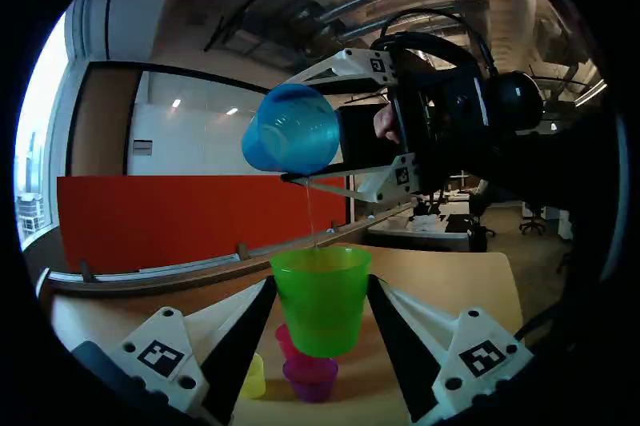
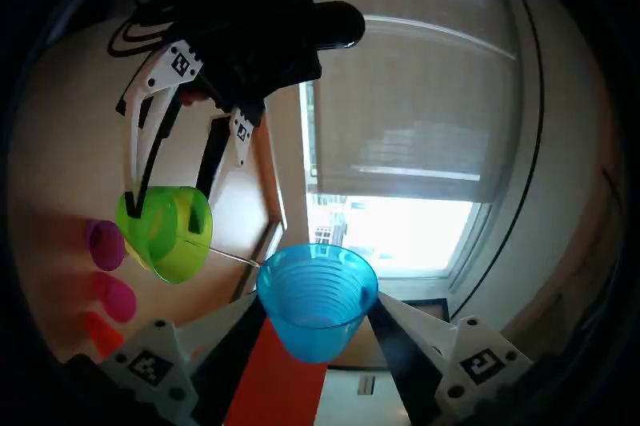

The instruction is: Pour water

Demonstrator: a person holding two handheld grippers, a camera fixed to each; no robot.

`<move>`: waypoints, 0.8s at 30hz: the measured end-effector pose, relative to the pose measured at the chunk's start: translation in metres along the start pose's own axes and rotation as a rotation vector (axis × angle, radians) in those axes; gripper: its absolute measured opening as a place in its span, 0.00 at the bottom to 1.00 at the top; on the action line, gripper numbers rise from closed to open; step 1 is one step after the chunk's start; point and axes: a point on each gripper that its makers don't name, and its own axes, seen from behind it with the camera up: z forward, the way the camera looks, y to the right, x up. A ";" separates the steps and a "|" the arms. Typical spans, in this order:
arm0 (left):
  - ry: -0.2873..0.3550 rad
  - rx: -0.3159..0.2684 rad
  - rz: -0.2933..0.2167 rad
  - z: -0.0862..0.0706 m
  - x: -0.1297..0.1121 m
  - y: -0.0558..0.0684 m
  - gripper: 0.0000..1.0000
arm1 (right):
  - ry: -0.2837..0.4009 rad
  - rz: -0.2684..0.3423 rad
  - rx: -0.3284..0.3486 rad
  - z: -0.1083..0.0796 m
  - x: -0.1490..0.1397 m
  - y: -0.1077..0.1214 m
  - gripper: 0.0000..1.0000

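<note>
Right claw (image 2: 318,310) clamped the tilted blue cup (image 2: 314,326); we noted water (image 1: 309,210) streaming into the green cup (image 1: 322,310) clamped in left claw (image 1: 322,286) below.

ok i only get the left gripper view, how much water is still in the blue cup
observer: the right gripper view shows the blue cup's open mouth, but I can't make out a water level in it. There's a thin stream running from its rim to the green cup.
operator: any other cups im missing
observer: yes, an orange cup, just past the pink cup.
</note>
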 end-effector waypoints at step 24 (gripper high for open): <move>0.000 -0.006 0.005 -0.001 0.000 0.001 0.82 | -0.009 0.185 -0.034 0.001 -0.010 0.000 0.89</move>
